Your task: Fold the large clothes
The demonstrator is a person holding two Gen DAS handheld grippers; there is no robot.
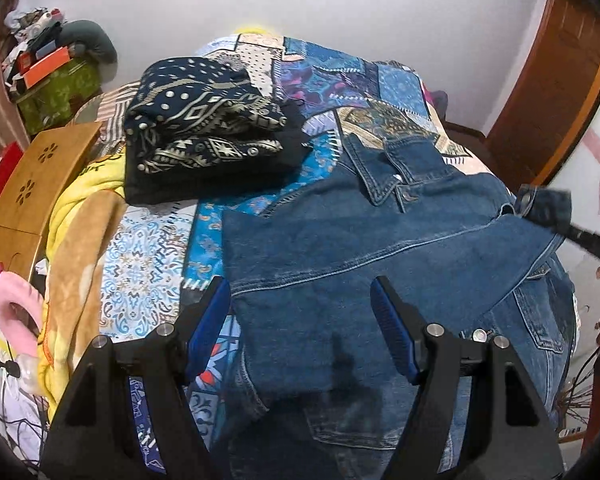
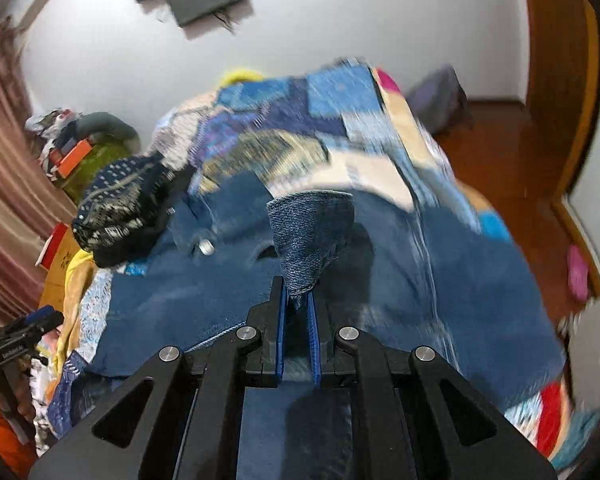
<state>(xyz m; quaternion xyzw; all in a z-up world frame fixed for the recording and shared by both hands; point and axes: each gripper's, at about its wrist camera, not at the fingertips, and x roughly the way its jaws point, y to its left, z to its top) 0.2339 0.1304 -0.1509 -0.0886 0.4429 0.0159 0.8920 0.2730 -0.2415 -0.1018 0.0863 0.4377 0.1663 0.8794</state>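
Observation:
A blue denim jacket [image 1: 380, 248] lies spread on the patchwork bedspread [image 1: 324, 76], collar toward the far side. My left gripper [image 1: 300, 300] hangs open just above the jacket's near part, nothing between its blue pads. In the right wrist view my right gripper [image 2: 298, 296] is shut on a corner of the denim jacket [image 2: 308, 232], which stands up as a pointed flap above the rest of the cloth. From the left wrist view the right gripper [image 1: 548, 204] shows at the right edge, holding a denim cuff lifted over the jacket.
A folded dark patterned garment [image 1: 204, 128] sits on the bed left of the jacket. A yellow and brown blanket [image 1: 80, 248] and a small wooden table [image 1: 32, 200] lie at the left. A wooden door [image 1: 560, 92] stands at the right, clutter on a green box [image 1: 56, 92] far left.

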